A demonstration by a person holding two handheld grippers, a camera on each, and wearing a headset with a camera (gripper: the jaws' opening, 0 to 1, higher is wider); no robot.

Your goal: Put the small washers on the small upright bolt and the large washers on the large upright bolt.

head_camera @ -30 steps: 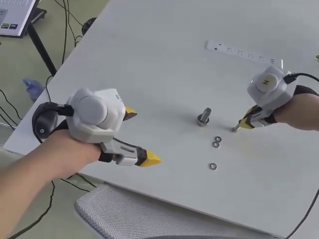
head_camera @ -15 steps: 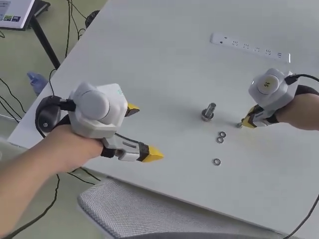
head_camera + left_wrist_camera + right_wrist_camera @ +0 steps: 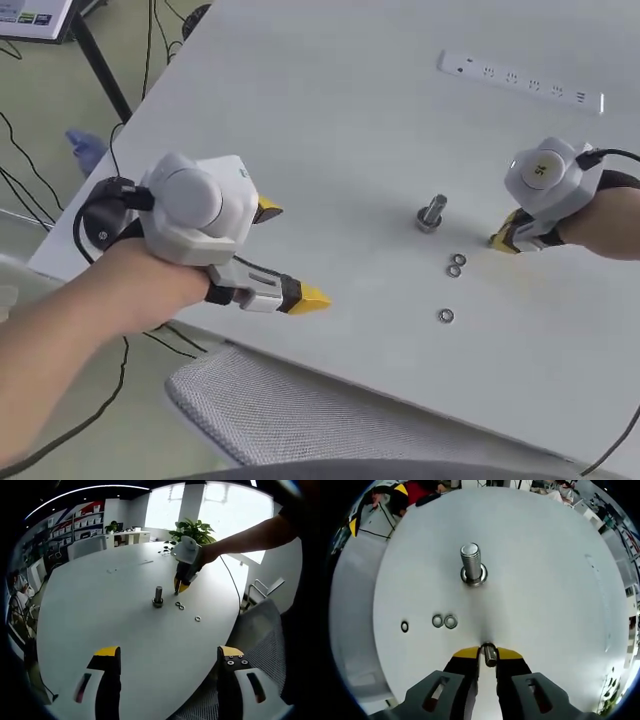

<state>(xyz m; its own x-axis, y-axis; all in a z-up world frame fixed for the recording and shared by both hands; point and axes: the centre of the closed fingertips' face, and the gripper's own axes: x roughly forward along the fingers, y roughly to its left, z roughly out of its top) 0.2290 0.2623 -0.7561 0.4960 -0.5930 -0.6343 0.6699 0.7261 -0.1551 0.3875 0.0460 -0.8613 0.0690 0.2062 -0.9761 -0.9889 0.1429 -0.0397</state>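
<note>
Three washers [image 3: 453, 271] unmoved (small bolt [image 3: 490, 656] in right tongs [image 3: 497, 241])

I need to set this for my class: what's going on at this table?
A person works at a white table with a hand-held gripper in each hand. The right hand-held gripper is shut on a small bolt, held low beside the large bolt, which stands upright. Three washers lie loose on the table. The left hand-held gripper is open and holds nothing, near the table's edge.
</note>
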